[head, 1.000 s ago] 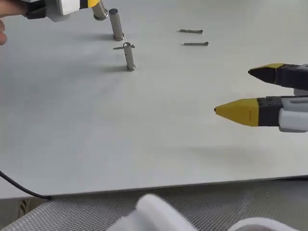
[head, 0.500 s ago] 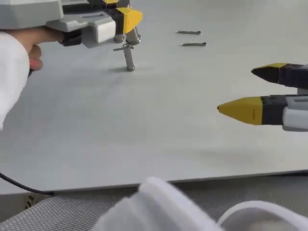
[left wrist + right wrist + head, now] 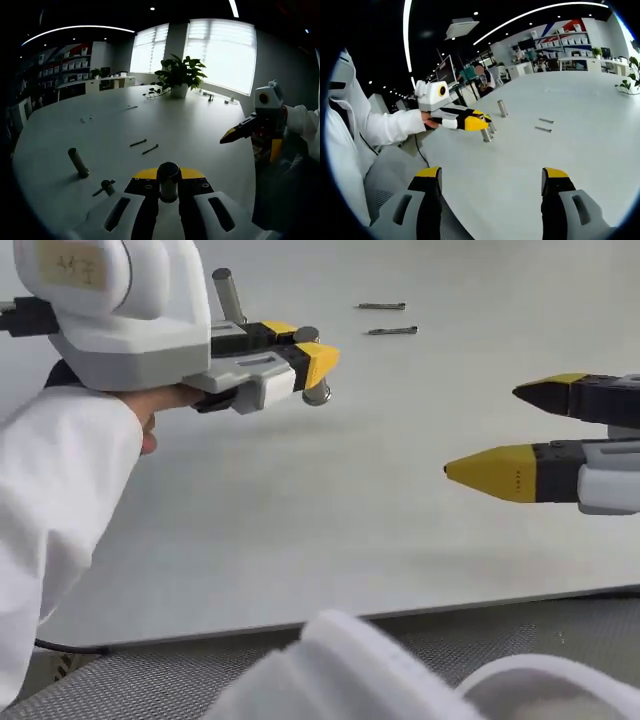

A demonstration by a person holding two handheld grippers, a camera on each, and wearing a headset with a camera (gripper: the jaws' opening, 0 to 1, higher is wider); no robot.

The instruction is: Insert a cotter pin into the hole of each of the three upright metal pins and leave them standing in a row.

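Gripping one metal pin (image 3: pixel 168 176) by its shaft, my left gripper (image 3: pixel 318 358) held it low at the table (image 3: pixel 300 520). My right gripper (image 3: pixel 481 431) hung wide open and empty, well apart. A finished pin (image 3: pixel 106 186) nearby wore its cotter, and a bare pin (image 3: pixel 78 162) stood upright. Two cotter pins (image 3: pixel 381 306) lay loose beyond, nothing boxed. Next, I judged, came fetching one and threading the hole squarely.

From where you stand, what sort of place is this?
Probably an open-plan office or showroom rather than a factory: a large white table, a potted plant in front of bright windows with blinds, and wall shelves lined with boxes.
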